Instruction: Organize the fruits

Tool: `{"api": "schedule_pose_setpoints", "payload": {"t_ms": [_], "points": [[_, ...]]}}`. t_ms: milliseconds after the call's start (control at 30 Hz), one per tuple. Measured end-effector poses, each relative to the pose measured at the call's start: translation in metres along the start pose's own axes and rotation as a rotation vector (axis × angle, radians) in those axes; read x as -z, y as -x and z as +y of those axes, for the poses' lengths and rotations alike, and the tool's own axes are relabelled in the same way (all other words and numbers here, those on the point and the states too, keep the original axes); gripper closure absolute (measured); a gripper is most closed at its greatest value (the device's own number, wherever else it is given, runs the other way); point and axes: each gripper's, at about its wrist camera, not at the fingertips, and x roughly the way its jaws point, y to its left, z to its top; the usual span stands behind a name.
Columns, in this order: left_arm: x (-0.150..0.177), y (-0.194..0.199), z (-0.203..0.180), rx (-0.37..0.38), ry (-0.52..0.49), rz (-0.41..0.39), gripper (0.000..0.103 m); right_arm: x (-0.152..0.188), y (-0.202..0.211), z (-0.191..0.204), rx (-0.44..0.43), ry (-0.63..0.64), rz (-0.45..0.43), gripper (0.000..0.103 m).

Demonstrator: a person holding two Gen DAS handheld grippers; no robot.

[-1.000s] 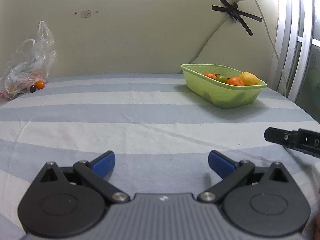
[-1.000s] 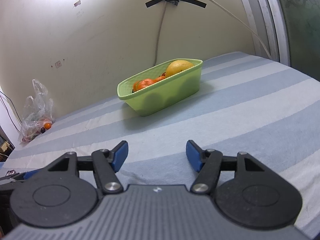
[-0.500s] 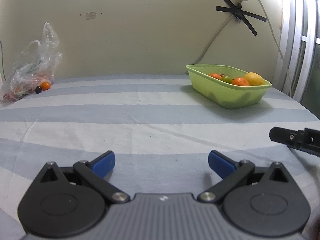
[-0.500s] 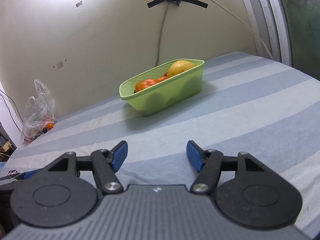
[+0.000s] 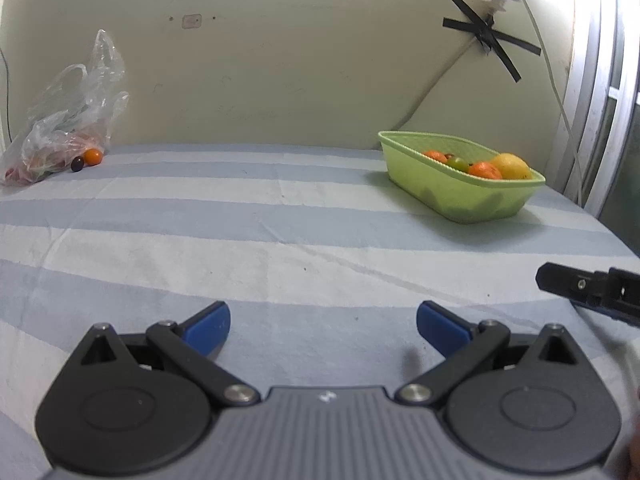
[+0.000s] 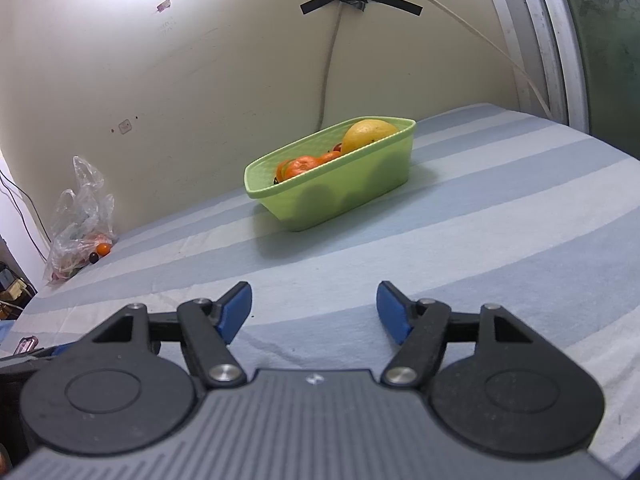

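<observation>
My left tool (image 5: 323, 326) hangs over the striped cloth (image 5: 280, 216), its blue pads (image 5: 208, 326) spread wide with nothing between them, only bare fabric beneath. Far ahead of it and off to its left, against the wall, slumps a clear plastic bag (image 5: 68, 120) with fruit still inside; just beside the bag, on the cloth, lie a small dark fruit (image 5: 77, 164) and a small orange one (image 5: 93, 156), touching or nearly so. Ahead and to the right of that tool sits the green basket (image 5: 460, 200), holding orange fruits (image 5: 485, 170), a green one (image 5: 458, 163) and a large yellow one (image 5: 512, 166) at its right end. Above the basket a cable is fixed to the wall with a cross of black tape (image 5: 490, 38). Close to the right of my left tool juts a black finger of my right tool (image 5: 576, 284). In the right wrist view, my right tool (image 6: 314, 312) has just been opening its jaws, which stand fairly wide and empty, and the basket (image 6: 340, 196) lies straight ahead of it, well apart, with the yellow fruit (image 6: 368, 134) at the far right end and orange fruits (image 6: 302, 166) toward the left. The bag (image 6: 80, 216) is far off to this tool's left. The only mark I find is a small pale emblem on each tool's grey body (image 5: 326, 397); I cannot read it as letters, and the tiny sticker on the wall (image 5: 191, 21) is too small to make out.
</observation>
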Motion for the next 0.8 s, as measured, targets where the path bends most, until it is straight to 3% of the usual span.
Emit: {"api": "schedule_pose_setpoints", "payload": {"t_ms": [800], "points": [[-0.0007,0.0018,0.0049,0.032,0.037,-0.019,0.000,-0.0003,-0.0007,0.0013,-0.003,0.008,0.002,0.029]]}}
